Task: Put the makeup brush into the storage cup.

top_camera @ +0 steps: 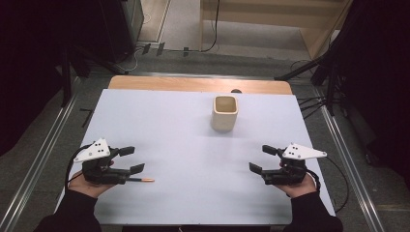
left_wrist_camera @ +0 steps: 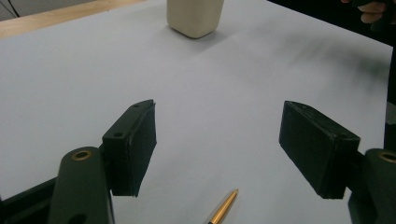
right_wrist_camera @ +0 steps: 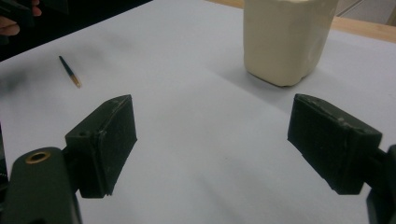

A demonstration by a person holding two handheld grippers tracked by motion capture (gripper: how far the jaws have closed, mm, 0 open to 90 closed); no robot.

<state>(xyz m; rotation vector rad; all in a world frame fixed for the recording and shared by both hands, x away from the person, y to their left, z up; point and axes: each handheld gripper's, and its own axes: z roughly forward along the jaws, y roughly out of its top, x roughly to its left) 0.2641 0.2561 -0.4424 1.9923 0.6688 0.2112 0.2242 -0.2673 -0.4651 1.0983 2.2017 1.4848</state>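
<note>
Covering the table, a white sheet (top_camera: 193, 145) holds a cream cup (top_camera: 225, 113) far centre. Both grippers, left (top_camera: 131, 159) and right (top_camera: 262, 158), gape empty. Near left lies a pen (top_camera: 141, 180); likely next, grasping it.

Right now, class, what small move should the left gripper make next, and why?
Probably lower the left gripper and bring its open jaws around the pen, which lies on the white table just below them, untouched. The cream cup stands upright farther off, a likely place for it.
</note>
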